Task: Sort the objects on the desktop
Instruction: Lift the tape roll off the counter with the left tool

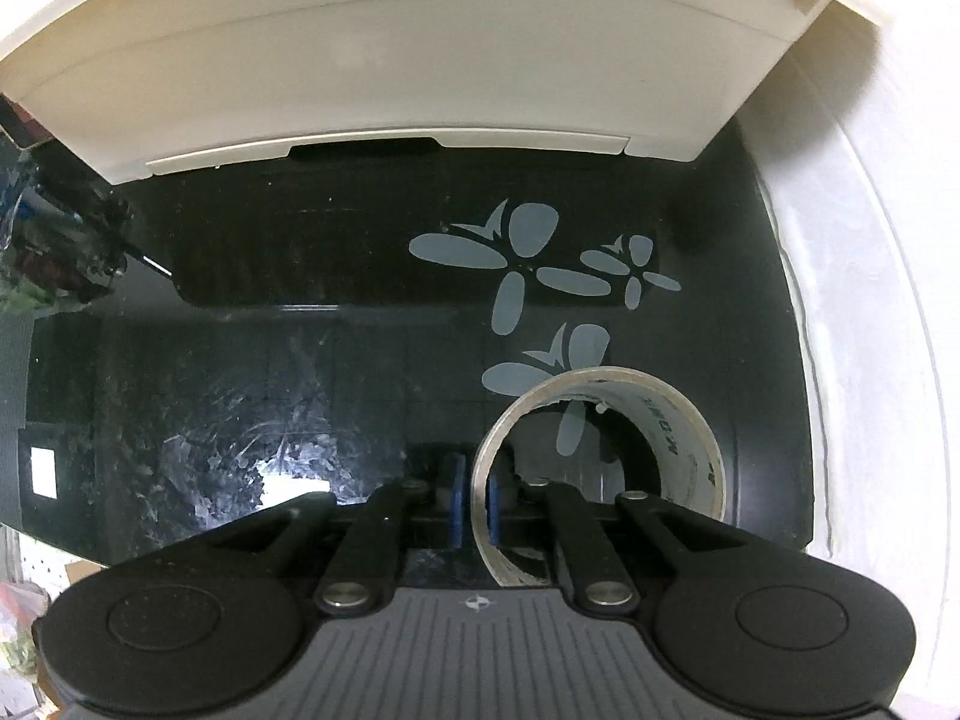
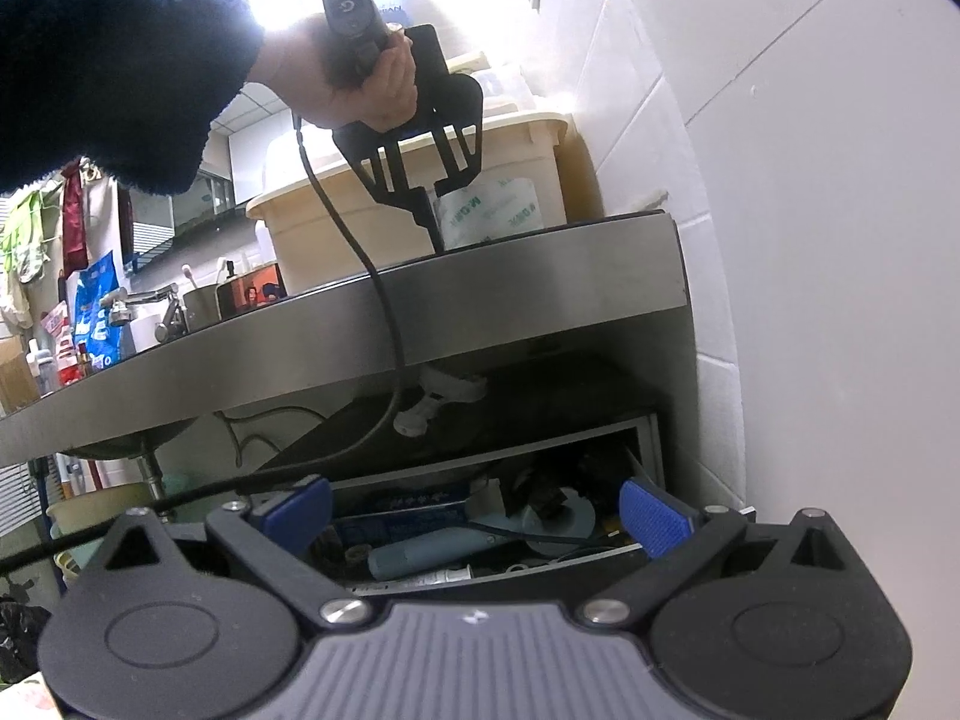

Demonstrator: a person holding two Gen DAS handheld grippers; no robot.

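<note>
My left gripper (image 1: 474, 501) is shut on the wall of a roll of clear packing tape (image 1: 684, 438), one blue pad inside the ring and one outside. It holds the roll just above a black glossy top with grey butterfly marks (image 1: 516, 264). In the right wrist view the same left gripper (image 2: 429, 213) shows from below with the tape roll (image 2: 492, 210), in front of a cream bin (image 2: 336, 234). My right gripper (image 2: 474, 513) is open and empty, held low below the counter edge (image 2: 480, 294).
A cream bin (image 1: 384, 60) stands at the far edge of the black top. A white wall (image 1: 870, 300) bounds the right side. Under the counter an open cabinet holds clutter, with a pale blue tube (image 2: 420, 552). A tap and sink (image 2: 156, 306) lie to the left.
</note>
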